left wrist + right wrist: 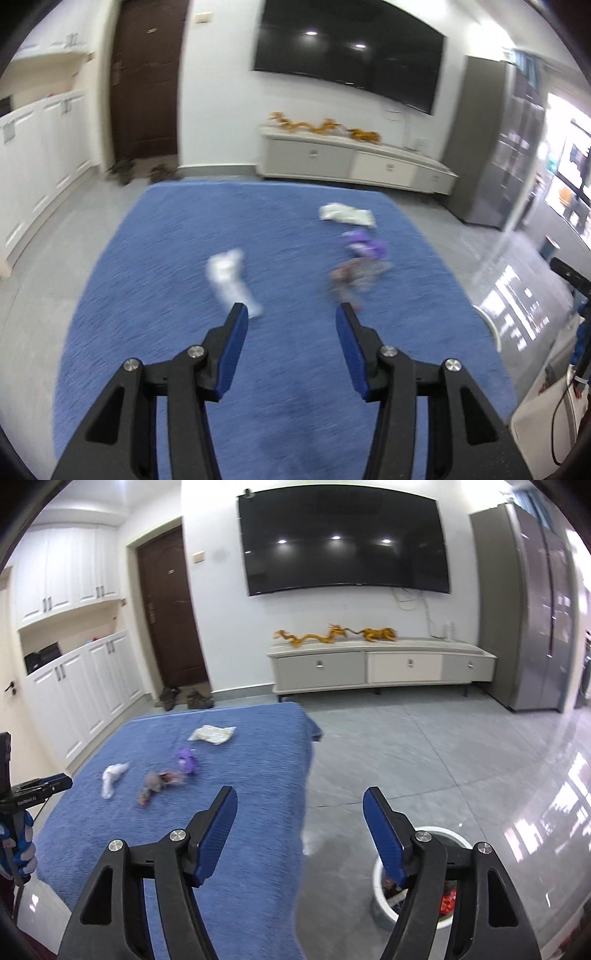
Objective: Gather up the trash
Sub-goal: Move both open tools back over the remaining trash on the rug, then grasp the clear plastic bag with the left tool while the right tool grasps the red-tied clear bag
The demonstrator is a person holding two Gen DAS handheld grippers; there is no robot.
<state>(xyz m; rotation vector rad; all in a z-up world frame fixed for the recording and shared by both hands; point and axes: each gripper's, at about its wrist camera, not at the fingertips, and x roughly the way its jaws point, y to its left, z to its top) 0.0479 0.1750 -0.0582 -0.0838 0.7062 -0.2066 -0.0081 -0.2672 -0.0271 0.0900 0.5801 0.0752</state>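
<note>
Blue-padded left gripper point(291, 314) hovers level over the blue cloth point(184, 229), fingers apart; white tissue point(231, 280) at eleven o'clock. Right gripper point(300, 797) likewise spread, empty.

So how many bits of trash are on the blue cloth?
4. White tissue nearest the left side, grey-red wrapper beside it, purple wrapper just behind that, pale packet farthest back. More may lie hidden behind the fingers.

Both wrist views look forward and down from above the blue cloth point(258, 229) — sharing its scattered trash and the TV point(343, 539) wall.
</note>
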